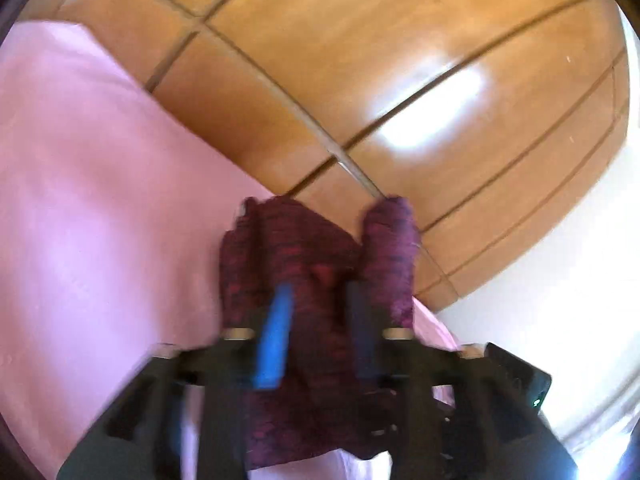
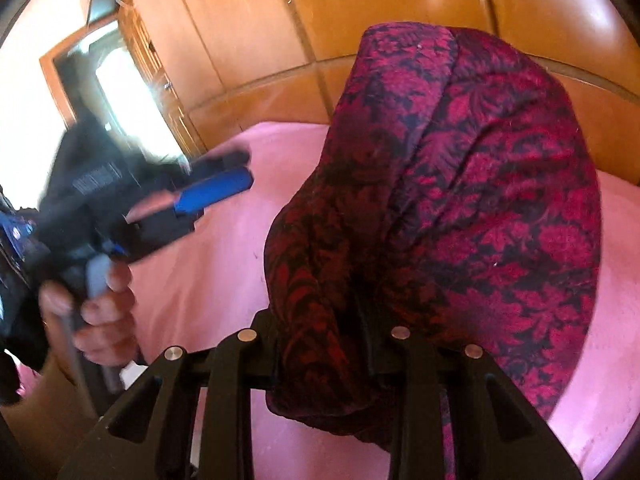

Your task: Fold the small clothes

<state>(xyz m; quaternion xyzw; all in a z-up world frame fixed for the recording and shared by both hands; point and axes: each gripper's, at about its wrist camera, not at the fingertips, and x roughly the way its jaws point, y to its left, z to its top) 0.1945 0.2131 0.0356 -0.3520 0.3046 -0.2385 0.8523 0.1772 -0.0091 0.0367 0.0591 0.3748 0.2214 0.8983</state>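
Red-and-black patterned cloth [image 2: 460, 208]: clenched in right gripper [image 2: 328, 344] jaws, draped forward over pink bed [image 2: 208, 280]. Left gripper [image 1: 320, 320]: jaws apart, cloth between, seemingly unpressed.

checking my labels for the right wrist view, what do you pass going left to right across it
hand on the handle → left gripper → bare pink sheet → red patterned cloth draped over the right gripper
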